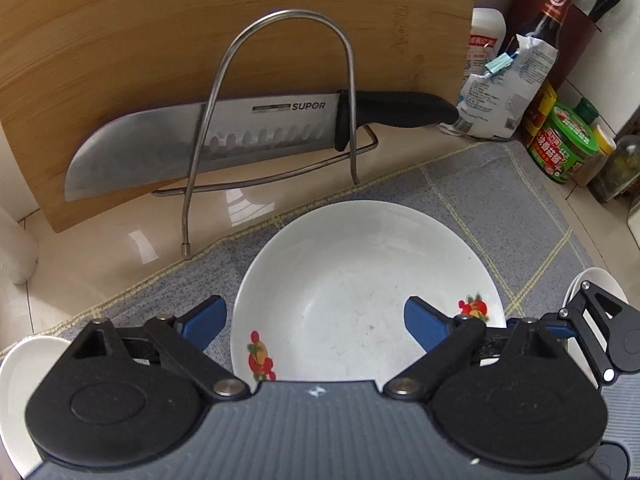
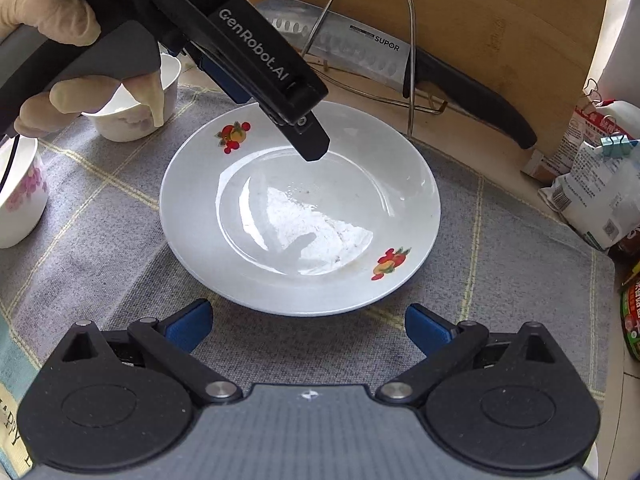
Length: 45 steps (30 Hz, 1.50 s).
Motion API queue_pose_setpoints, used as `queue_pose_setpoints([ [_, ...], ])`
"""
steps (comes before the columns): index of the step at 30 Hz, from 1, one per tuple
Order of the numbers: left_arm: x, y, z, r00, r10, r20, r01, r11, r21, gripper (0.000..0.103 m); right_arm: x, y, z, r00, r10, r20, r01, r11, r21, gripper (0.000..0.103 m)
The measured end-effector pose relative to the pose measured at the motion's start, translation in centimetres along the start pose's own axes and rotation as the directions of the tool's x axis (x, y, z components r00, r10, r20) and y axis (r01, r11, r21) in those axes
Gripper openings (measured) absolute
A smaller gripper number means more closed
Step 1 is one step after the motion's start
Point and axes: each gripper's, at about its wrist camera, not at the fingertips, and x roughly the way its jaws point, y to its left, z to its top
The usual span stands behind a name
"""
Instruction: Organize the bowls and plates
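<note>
The plate (image 2: 300, 216) lies flat on the cloth (image 2: 500, 280) at the surface's centre. It looks glazed: stiff, slippery, breakable. My left gripper (image 1: 314, 320) straddles its 9 o'clock rim, spread, not yet pinching; my right gripper (image 2: 308, 326) hangs spread at 6 o'clock. I'd pinch the raised rim.

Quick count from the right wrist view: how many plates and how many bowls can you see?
Plates: 1, the fruit-print plate
Bowls: 2, the white bowl and the pink-flowered bowl
Total: 3

Home kitchen counter: knife (image 1: 208, 136), cutting board (image 1: 120, 40), sauce bottle (image 1: 552, 20), condiment jars (image 1: 568, 144).
</note>
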Motion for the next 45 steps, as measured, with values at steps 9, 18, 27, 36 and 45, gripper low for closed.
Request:
queue_pose_setpoints([
  [9, 2.2, 0.8, 0.7, 0.999, 0.001, -0.034, -0.002, 1.000, -0.025, 0.081, 1.6, -1.0, 0.1, 0.999, 0.026, -0.023, -0.026, 0.999, 0.034, 0.103],
  [18, 2.9, 1.2, 1.1, 0.999, -0.005, -0.048, 0.003, 0.999, -0.033, 0.079, 2.1, -1.3, 0.6, 1.000, 0.029, 0.000, -0.029, 0.999, 0.030, 0.103],
  [27, 3.3, 1.1, 1.3, 0.999, -0.006, -0.046, 0.004, 0.999, -0.035, 0.078, 2.5, -1.3, 0.7, 0.999, 0.038, 0.021, -0.039, 0.999, 0.010, 0.103],
  [36, 3.3, 1.0, 1.7, 0.998, -0.010, -0.054, 0.009, 1.000, -0.026, 0.072, 2.6, -1.2, 1.1, 0.998, 0.068, 0.015, -0.067, 0.997, -0.042, 0.103],
  [45, 3.4, 1.2, 1.9, 0.997, -0.047, -0.062, 0.046, 0.999, -0.015, 0.072, 3.0, -1.2, 1.3, 0.996, 0.083, 0.029, -0.081, 0.994, -0.076, 0.103],
])
